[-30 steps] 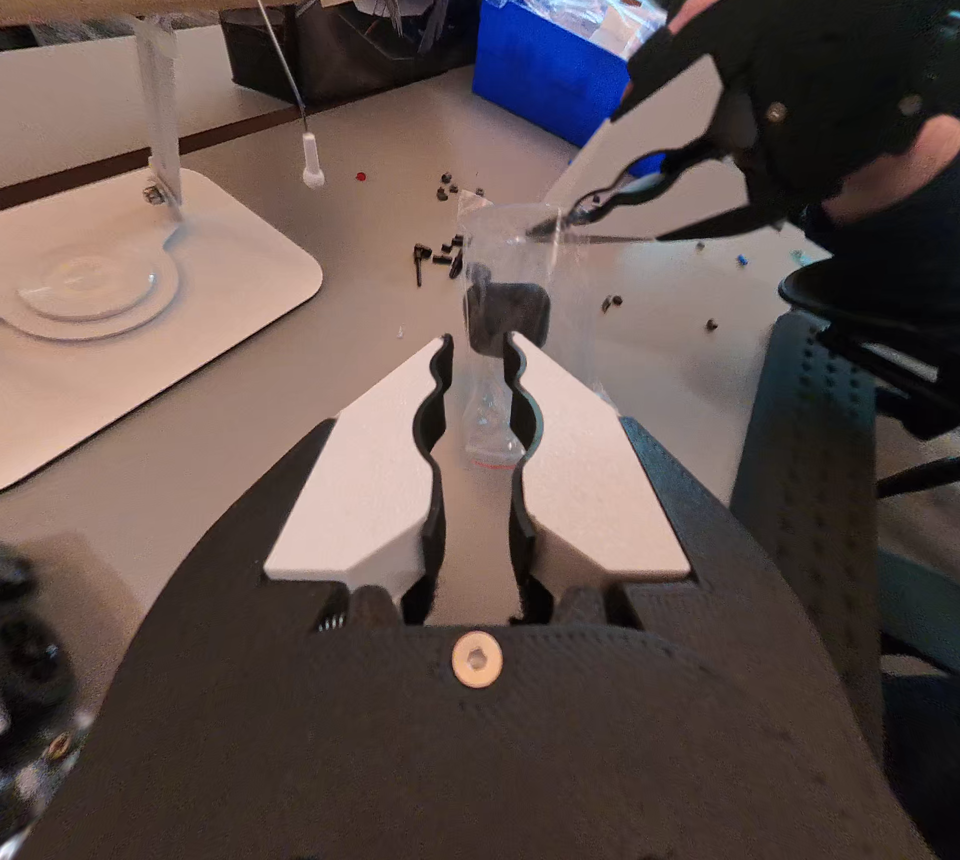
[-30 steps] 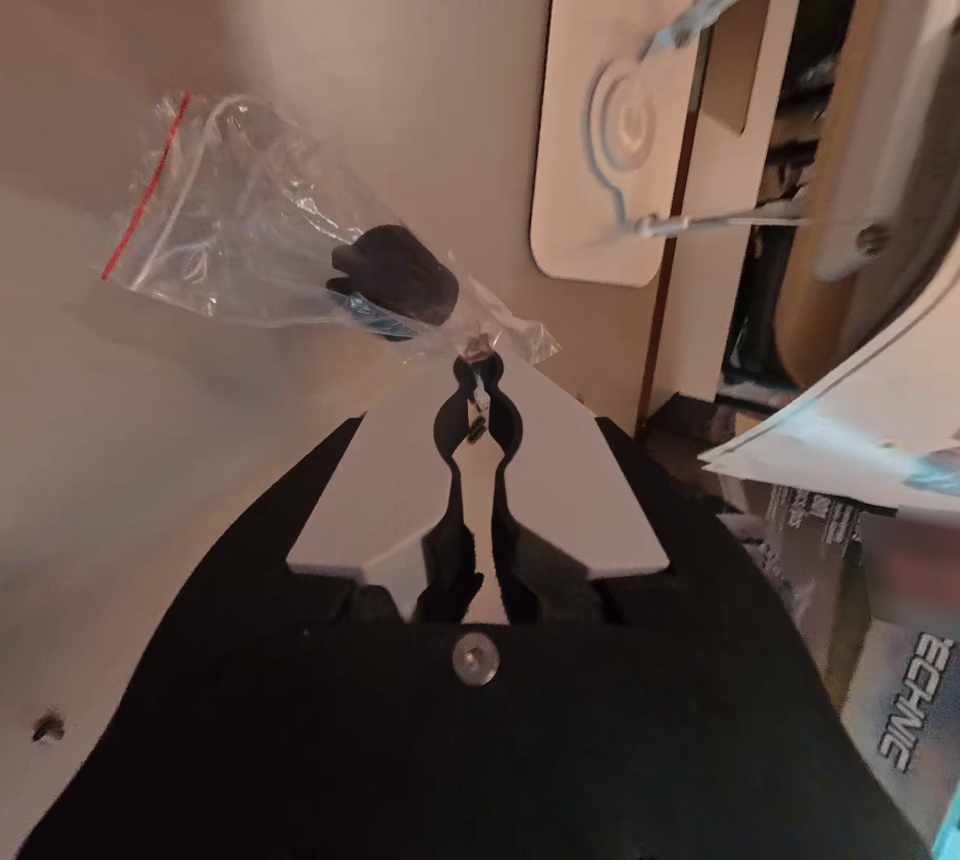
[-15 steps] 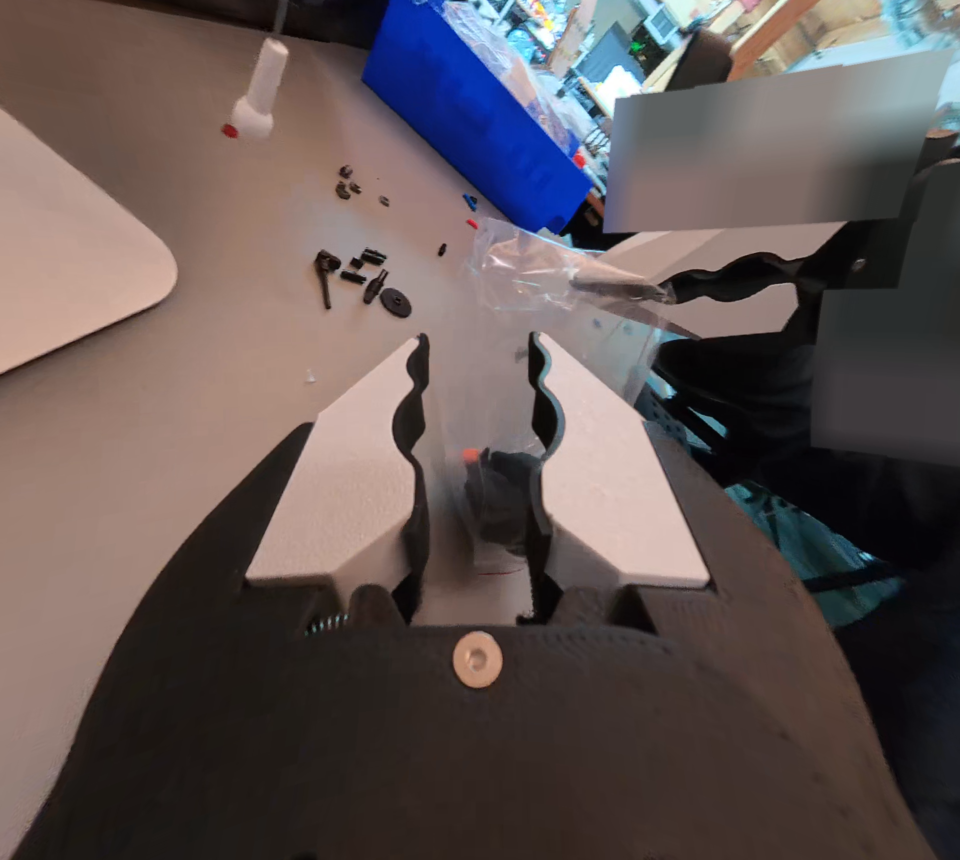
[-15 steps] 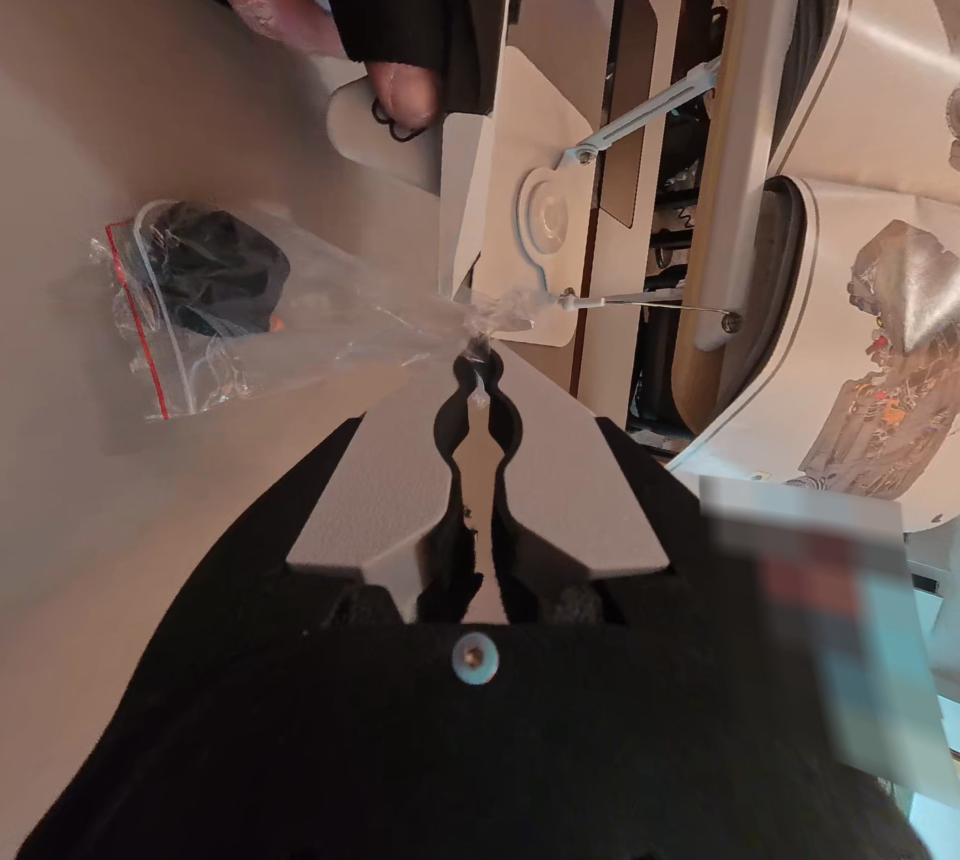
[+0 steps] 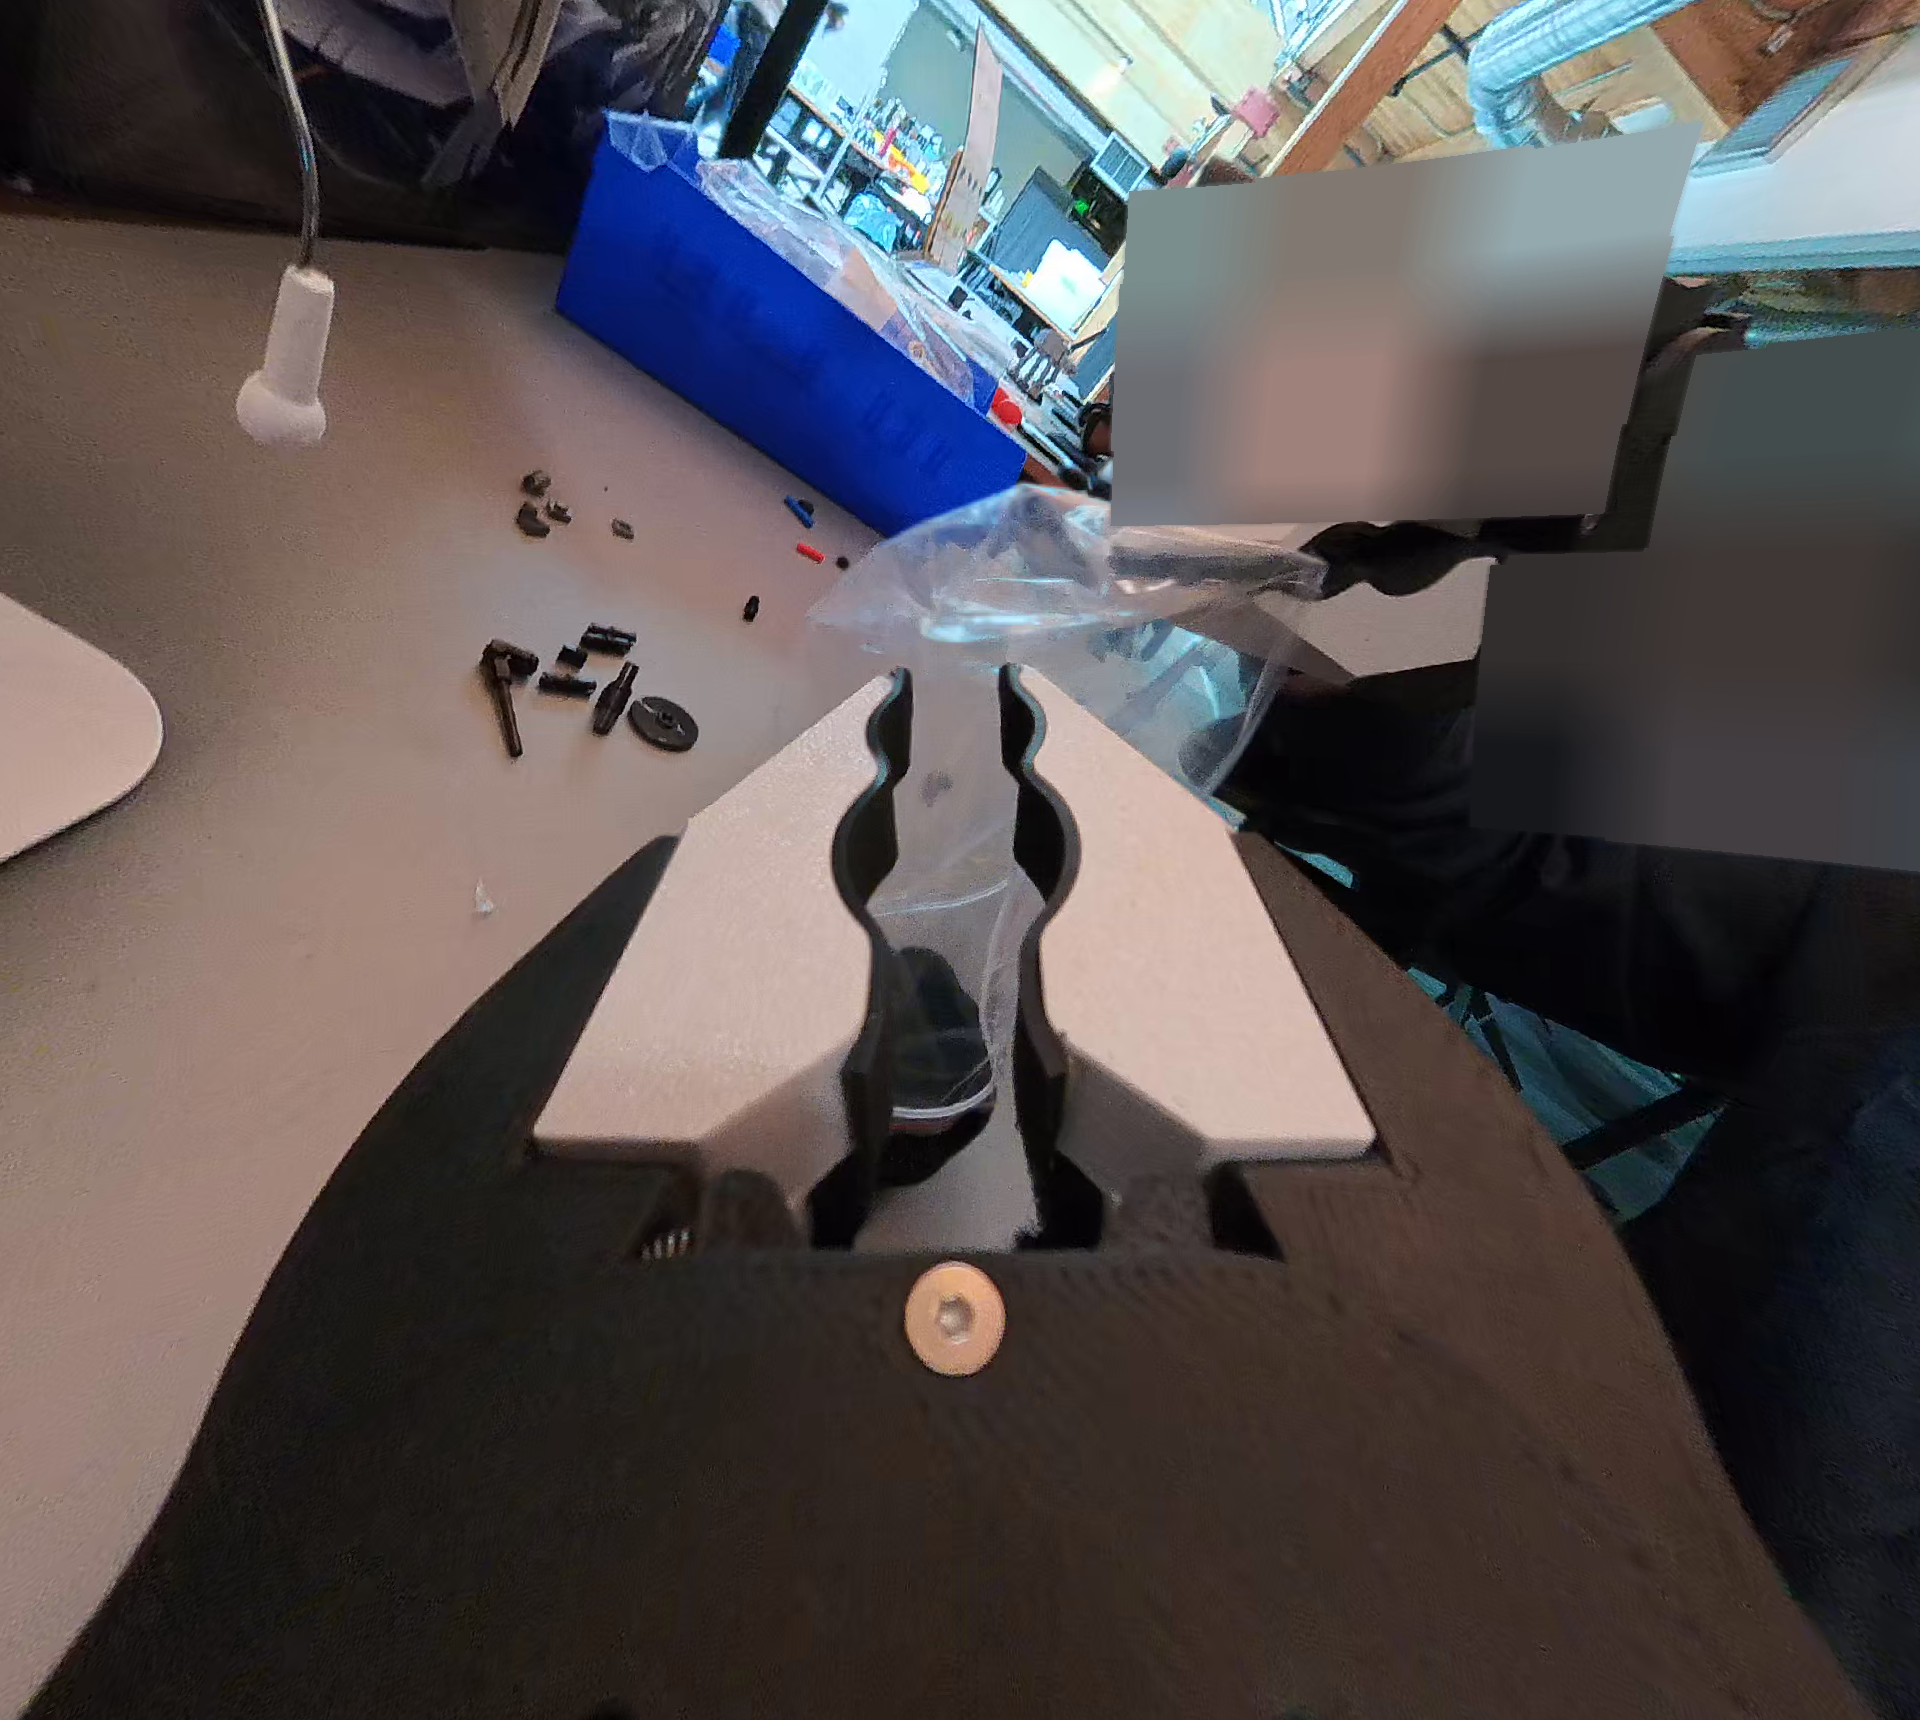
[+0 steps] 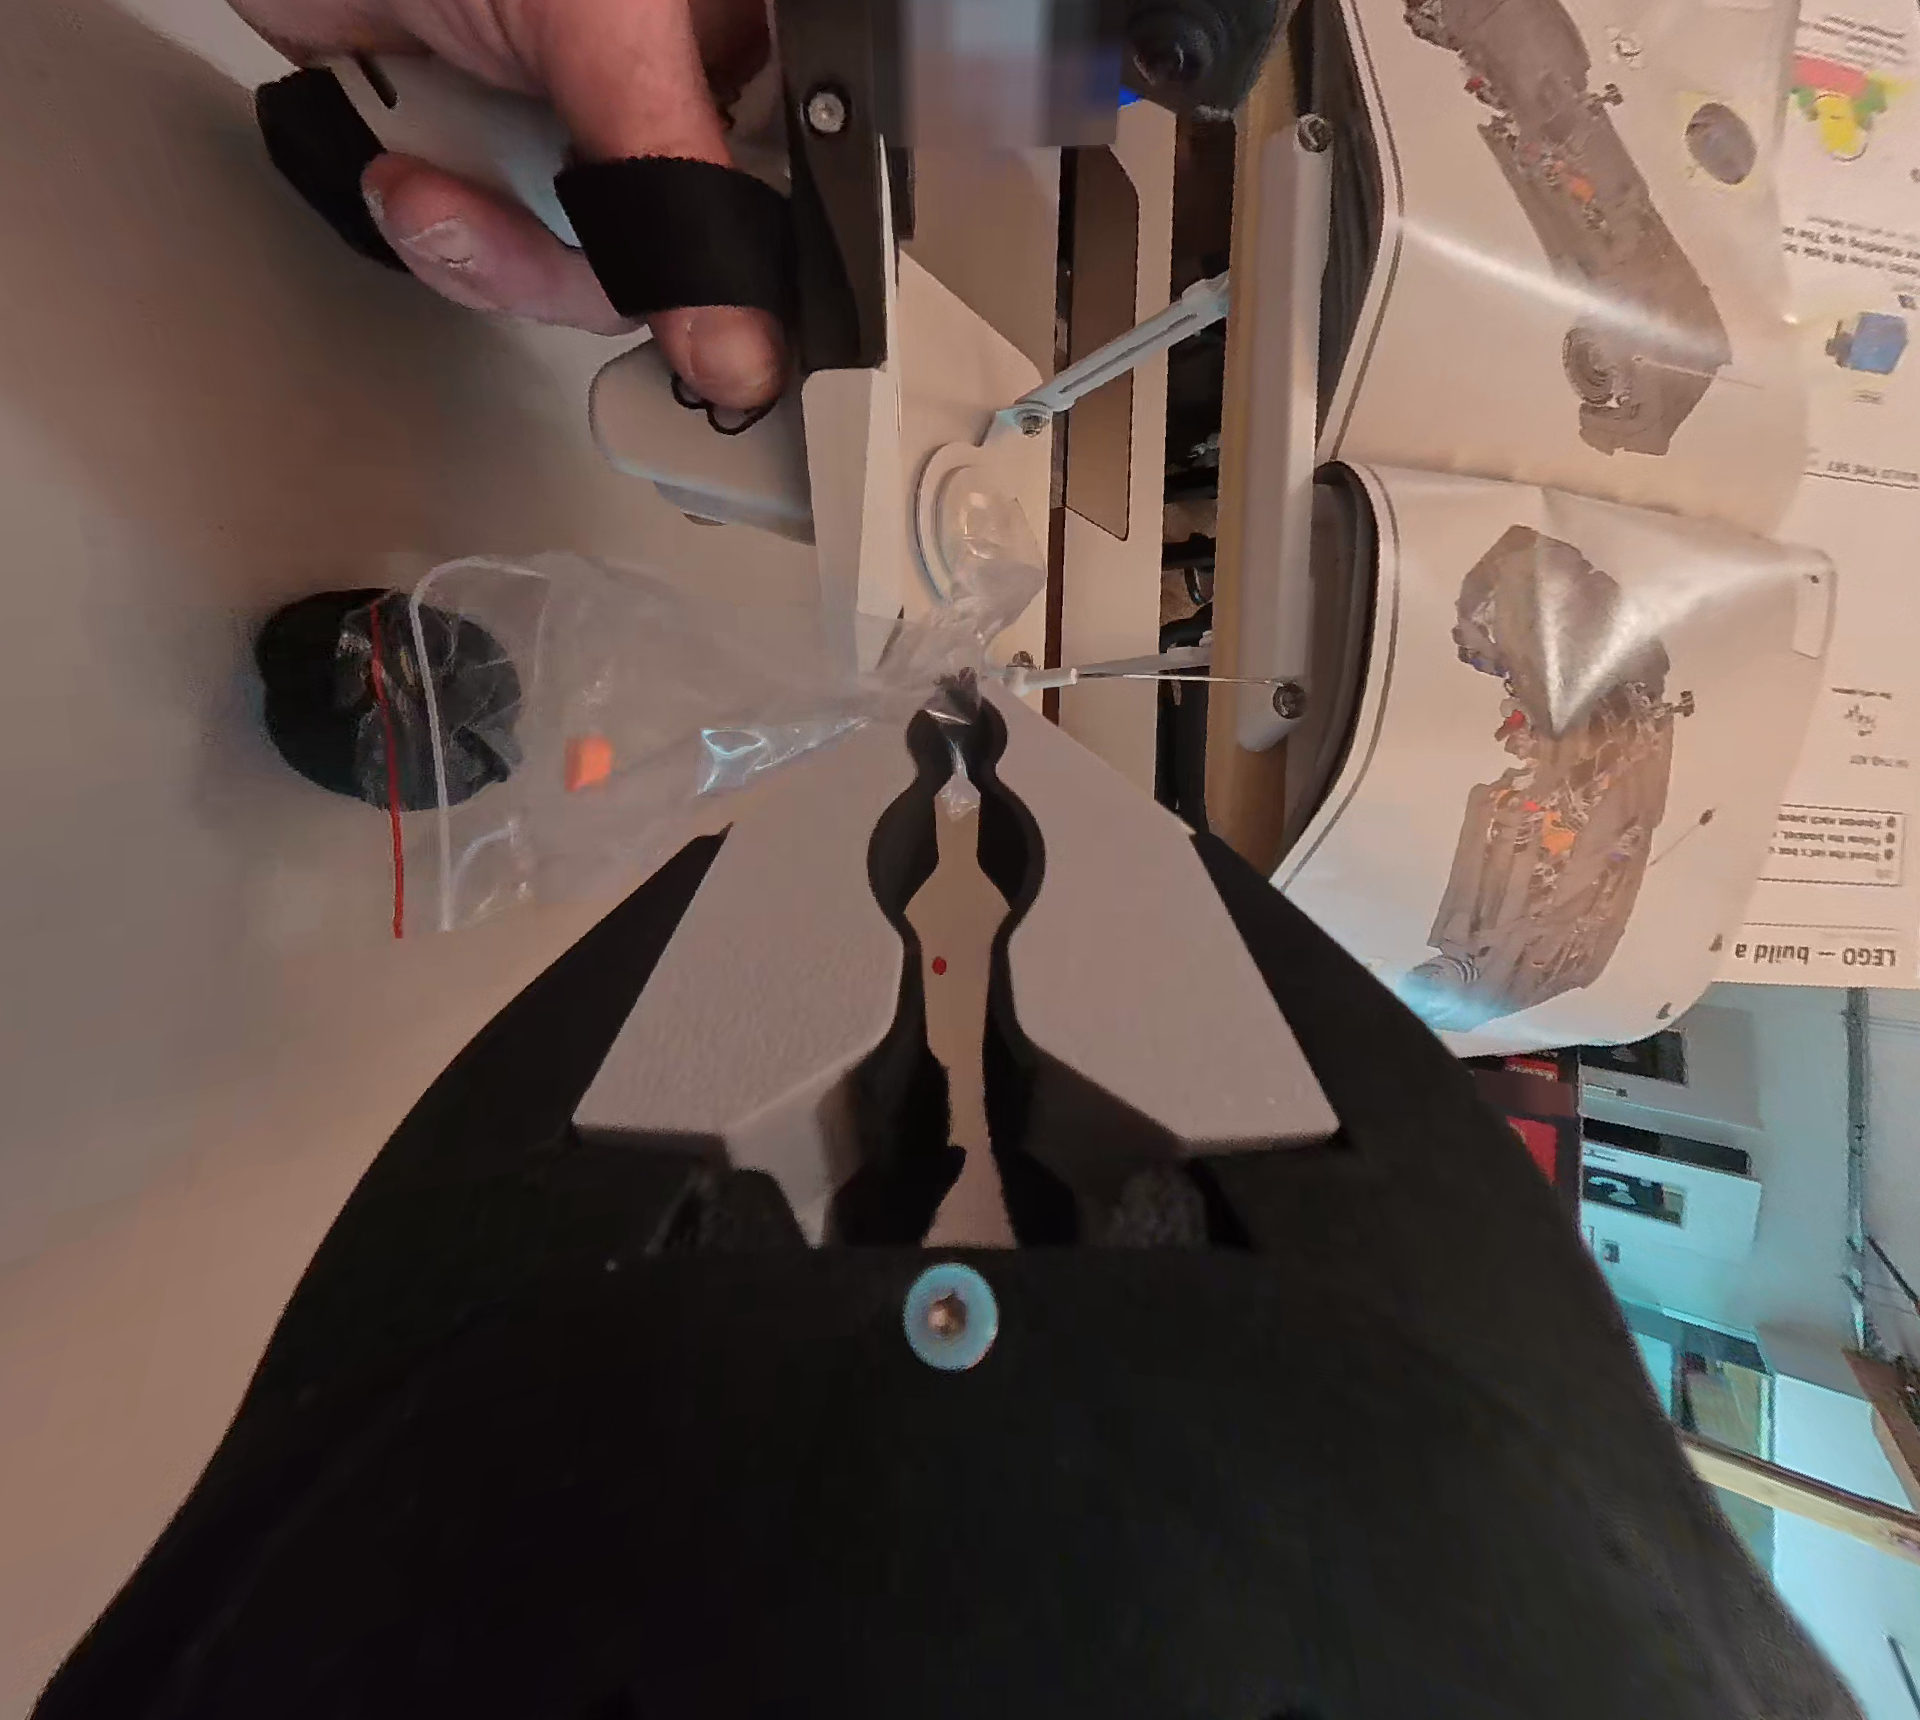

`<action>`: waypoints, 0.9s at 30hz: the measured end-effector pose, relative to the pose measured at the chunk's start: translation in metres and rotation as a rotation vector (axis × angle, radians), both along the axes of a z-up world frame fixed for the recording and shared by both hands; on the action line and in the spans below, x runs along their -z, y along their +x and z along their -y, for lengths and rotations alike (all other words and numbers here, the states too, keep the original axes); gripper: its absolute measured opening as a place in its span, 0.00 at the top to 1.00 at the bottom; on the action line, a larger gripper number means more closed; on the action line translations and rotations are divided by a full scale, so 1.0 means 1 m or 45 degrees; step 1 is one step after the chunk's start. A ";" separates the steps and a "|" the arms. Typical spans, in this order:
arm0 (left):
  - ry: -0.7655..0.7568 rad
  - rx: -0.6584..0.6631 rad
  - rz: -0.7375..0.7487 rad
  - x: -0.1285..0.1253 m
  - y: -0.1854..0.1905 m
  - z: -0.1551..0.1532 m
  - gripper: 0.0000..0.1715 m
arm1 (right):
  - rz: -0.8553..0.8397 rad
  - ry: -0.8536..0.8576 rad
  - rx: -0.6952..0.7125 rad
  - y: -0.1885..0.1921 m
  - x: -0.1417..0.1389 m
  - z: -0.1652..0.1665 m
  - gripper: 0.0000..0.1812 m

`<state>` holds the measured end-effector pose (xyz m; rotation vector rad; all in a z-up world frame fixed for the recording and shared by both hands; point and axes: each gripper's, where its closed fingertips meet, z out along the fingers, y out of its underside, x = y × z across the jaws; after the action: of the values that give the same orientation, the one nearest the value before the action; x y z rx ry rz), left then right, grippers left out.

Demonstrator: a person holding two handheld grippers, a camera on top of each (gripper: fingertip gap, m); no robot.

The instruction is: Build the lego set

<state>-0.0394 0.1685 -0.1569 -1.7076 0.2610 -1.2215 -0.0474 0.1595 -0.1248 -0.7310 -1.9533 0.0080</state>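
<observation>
A clear plastic bag (image 6: 644, 704) hangs over the grey table. It holds a black round lego piece (image 6: 384, 699) and a small orange piece (image 6: 589, 761) near its red-striped end. My right gripper (image 6: 958, 714) is shut on the bag's twisted corner. In the left wrist view the bag (image 5: 997, 579) runs between the fingers of my left gripper (image 5: 951, 683), which stand a little apart around it. The black piece (image 5: 935, 1036) lies deep between them. The right gripper (image 5: 1330, 569) pinches the bag at the right. A hand (image 6: 499, 8) holds the left gripper above the bag.
Loose small black parts (image 5: 582, 694) and tiny red and blue parts (image 5: 808, 552) lie on the table. A blue bin (image 5: 769, 361) stands behind them. A white stand base (image 5: 62, 735) is at the left, with a white-tipped wire (image 5: 286, 361) hanging. An open instruction booklet (image 6: 1558, 320) sits on the stand. Both grippers' tips are close together, under 4 cm apart.
My left gripper has moved forward along the bag and its fingers have narrowed around it. The black piece has slid to the striped end. The right gripper keeps its hold.
</observation>
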 end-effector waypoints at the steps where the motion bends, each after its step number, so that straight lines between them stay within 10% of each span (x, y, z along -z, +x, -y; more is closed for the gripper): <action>1: 0.009 0.006 -0.001 -0.001 0.000 0.001 0.95 | -0.003 -0.011 0.000 0.000 0.000 0.000 1.00; 27: 0.159 0.017 -0.143 -0.015 0.013 0.010 0.88 | -0.068 -0.092 -0.016 0.004 -0.009 0.001 1.00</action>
<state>-0.0266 0.1590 -0.1420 -1.6699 0.4089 -1.0977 -0.0439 0.1587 -0.1161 -0.7583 -1.9143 0.1054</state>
